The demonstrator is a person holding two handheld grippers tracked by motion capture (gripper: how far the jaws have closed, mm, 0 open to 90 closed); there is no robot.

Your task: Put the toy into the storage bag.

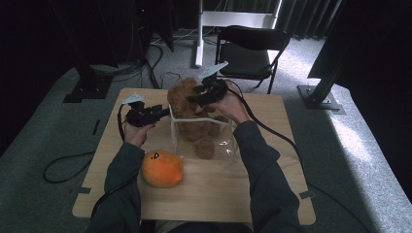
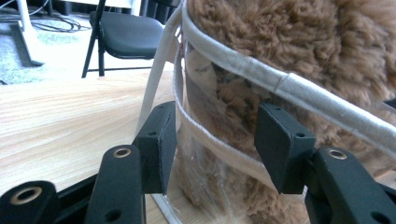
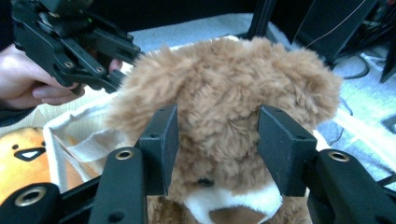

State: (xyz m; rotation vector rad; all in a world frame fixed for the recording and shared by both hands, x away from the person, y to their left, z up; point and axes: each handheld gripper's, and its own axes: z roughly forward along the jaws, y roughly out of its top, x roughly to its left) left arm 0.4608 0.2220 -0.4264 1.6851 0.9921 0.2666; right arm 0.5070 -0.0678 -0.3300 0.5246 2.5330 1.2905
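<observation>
Brown fluffy teddy bear (image 1: 187, 104) with a white muzzle stands partly inside the clear plastic bag with the pale fabric rim (image 1: 214, 141), near the middle of the light wooden table (image 1: 272, 194); its body and legs show through the plastic, and its head stands above the rim.

Your right gripper (image 1: 206, 93) is at the bear's head. In the right gripper view its jaws stand wide open on both sides of the head, apart from the fur or only just brushing it, so they do not pinch anything. Your left gripper (image 1: 150, 114) is at the left side of the bag opening. In the left gripper view its jaws are also open, and the fabric rim (image 2: 205, 135) passes between them; I cannot tell if a pad touches it.

I judge the step in hand is pushing the bear down into the bag. For the next move you probably need to hold the rim firmly with the left jaws, then press the head below the rim.

An orange round plush toy with a small face (image 1: 162, 168) lies on the table near your left forearm, apart from the bag
</observation>
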